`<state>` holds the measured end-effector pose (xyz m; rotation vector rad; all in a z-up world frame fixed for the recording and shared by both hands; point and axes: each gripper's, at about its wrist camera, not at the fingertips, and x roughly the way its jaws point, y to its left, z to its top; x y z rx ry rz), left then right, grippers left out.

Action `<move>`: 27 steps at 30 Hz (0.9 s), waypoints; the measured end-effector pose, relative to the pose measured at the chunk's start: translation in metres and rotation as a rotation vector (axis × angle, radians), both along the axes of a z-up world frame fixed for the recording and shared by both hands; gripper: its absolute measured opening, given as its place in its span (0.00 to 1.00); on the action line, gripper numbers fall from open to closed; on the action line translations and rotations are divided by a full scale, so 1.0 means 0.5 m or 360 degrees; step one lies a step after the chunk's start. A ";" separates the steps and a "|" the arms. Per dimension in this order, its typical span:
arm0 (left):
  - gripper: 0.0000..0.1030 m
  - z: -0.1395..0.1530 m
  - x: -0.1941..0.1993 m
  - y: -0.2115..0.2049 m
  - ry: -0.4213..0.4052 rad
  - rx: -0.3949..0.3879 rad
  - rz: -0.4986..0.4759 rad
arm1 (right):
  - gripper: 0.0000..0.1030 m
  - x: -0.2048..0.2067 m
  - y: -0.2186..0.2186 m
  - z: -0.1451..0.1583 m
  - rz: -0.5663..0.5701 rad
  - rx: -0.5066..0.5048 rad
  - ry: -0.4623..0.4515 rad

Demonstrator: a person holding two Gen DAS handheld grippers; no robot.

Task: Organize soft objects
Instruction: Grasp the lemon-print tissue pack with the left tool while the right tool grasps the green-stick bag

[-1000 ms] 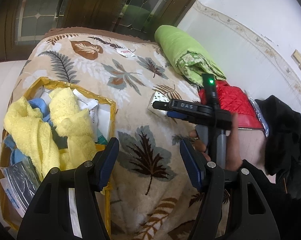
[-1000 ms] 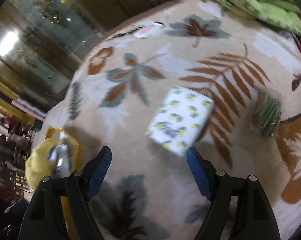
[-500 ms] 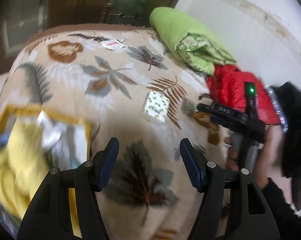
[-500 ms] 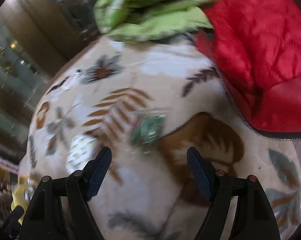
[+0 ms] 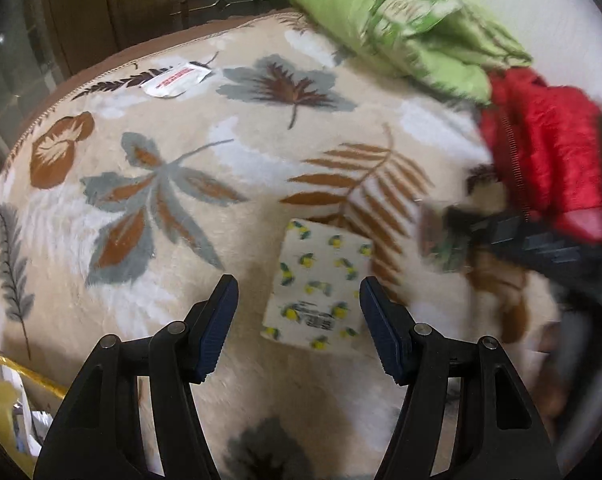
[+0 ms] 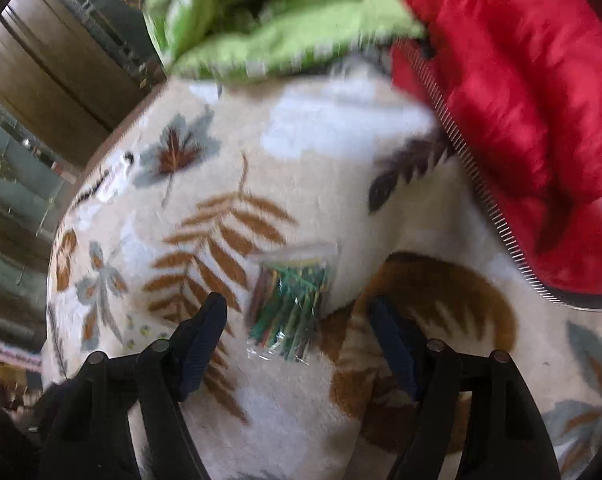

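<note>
Left hand-held gripper wide open, empty, lemon-print pack between fingers; right hand-held gripper likewise around clear bag.

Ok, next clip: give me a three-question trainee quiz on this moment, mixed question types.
1. True or false: the left gripper is shut on the lemon-print pack.
2. Which item lies between the open right gripper fingers? A) red jacket B) clear bag of coloured strips C) green quilt
3. Fill in: the white sachet with red print lies near the blanket's ____ edge.

Key: 1 false, the fingers are spread either side of it; 2 B; 3 far.
</note>
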<state>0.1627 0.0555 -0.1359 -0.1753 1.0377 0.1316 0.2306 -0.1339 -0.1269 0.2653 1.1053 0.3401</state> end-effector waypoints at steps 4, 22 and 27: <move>0.62 -0.029 0.004 0.026 0.0039 -0.0120 0.0021 | 0.72 0.000 0.024 0.008 0.0063 -0.0009 -0.0012; 0.27 -0.037 0.005 -0.005 0.0068 -0.0198 -0.0053 | 0.18 -0.003 0.021 -0.051 0.0103 -0.0251 0.0087; 0.24 -0.032 -0.094 -0.026 0.0035 -0.0306 -0.0090 | 0.17 -0.091 0.009 -0.050 0.0192 -0.0157 0.0056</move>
